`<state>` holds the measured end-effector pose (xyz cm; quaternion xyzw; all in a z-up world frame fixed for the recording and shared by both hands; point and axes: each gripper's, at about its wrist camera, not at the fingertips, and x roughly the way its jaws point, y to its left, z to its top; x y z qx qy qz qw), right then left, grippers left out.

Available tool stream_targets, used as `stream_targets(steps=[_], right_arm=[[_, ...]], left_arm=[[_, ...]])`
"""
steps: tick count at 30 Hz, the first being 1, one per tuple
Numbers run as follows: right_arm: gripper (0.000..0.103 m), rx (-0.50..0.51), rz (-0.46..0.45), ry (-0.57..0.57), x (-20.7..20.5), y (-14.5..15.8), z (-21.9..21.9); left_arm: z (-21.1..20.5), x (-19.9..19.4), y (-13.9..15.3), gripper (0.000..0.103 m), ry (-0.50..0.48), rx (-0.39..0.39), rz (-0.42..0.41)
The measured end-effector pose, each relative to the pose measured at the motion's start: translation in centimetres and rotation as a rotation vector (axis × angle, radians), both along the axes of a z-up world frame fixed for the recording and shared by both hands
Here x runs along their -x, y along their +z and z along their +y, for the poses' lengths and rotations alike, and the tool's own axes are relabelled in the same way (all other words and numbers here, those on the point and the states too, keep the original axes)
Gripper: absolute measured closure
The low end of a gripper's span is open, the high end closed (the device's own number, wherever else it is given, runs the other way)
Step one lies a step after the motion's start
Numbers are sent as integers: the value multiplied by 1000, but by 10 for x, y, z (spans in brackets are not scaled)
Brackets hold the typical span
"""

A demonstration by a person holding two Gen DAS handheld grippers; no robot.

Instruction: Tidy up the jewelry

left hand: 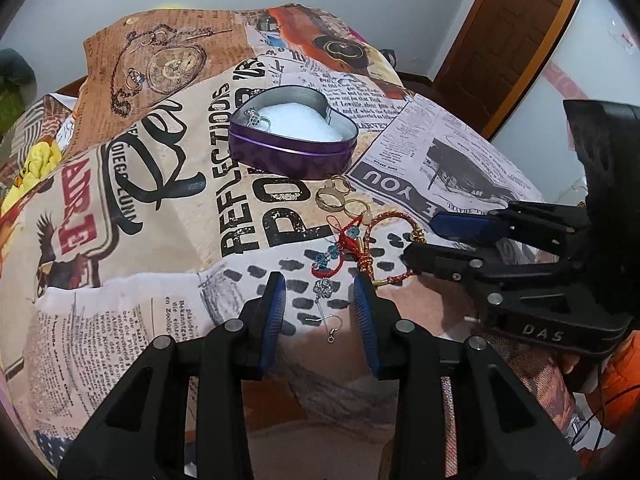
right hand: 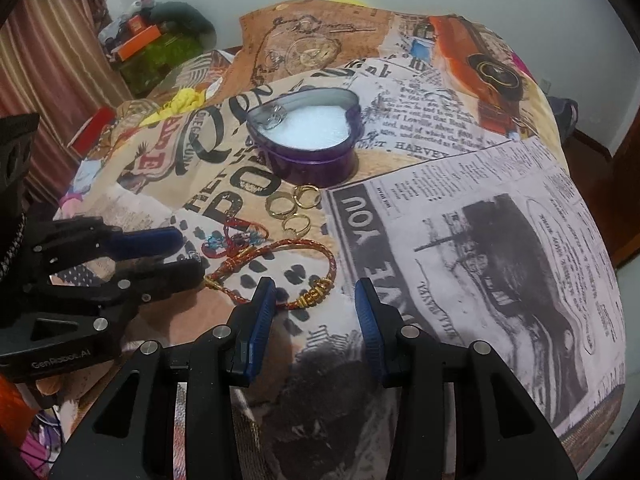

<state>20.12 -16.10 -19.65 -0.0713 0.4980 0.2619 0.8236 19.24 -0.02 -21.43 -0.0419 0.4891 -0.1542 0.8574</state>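
Observation:
A purple heart-shaped tin [left hand: 292, 152] [right hand: 316, 164] with white padding holds one silver earring [left hand: 256, 118] [right hand: 274, 118] at its left side. In front of it lie gold rings [left hand: 330, 199] [right hand: 280, 204], a red and gold braided bracelet [left hand: 390, 220] [right hand: 316, 256] and blue bead charms on red cord [left hand: 332, 256] [right hand: 218, 242]. A silver hook earring [left hand: 324, 300] lies between the fingers of my open left gripper [left hand: 320, 292]. My right gripper [right hand: 316, 296] is open over the bracelet's gold clasp [right hand: 316, 295].
The jewelry lies on a newspaper-print cloth [left hand: 160, 208] [right hand: 480, 240] over a rounded surface. Clutter and a striped curtain [right hand: 48, 60] are at the far left. A wooden door [left hand: 516, 28] is at the far right.

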Motion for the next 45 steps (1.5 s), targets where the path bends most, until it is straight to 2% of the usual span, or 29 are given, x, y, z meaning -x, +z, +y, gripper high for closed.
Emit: stream_targets(steps=[3,7,11,14,19,20,21,45], right_arm=[[66,-15,11,-9,-4,-1,-3],[78,13,2,-9,-5,-4,-1],[86,41,-24,-7,-3,-5,0],[93,40,-30,-17,-4,-5,-3],[93,30,-36,-30,-5,-2,-6],[93,31,-39,-32,-4,-1,-7],[93,31,-44,-37,-4,0,-8],[93,-77,-171,-98,-14,56,-19]], left_arm=[[1,1,-2,73,5,1,-7],[2,2,-5,79,12,-9,-15],[6,1,-6,91,26,-6,-15],[6,2,-6,93,28,-12,-21],[3,5,-3,94,23,-34,-38],[3,6,-1,102,23,-33,-40],[3,6,0,103,22,-30,-38],[15,7,69,103,58,-38,-218]])
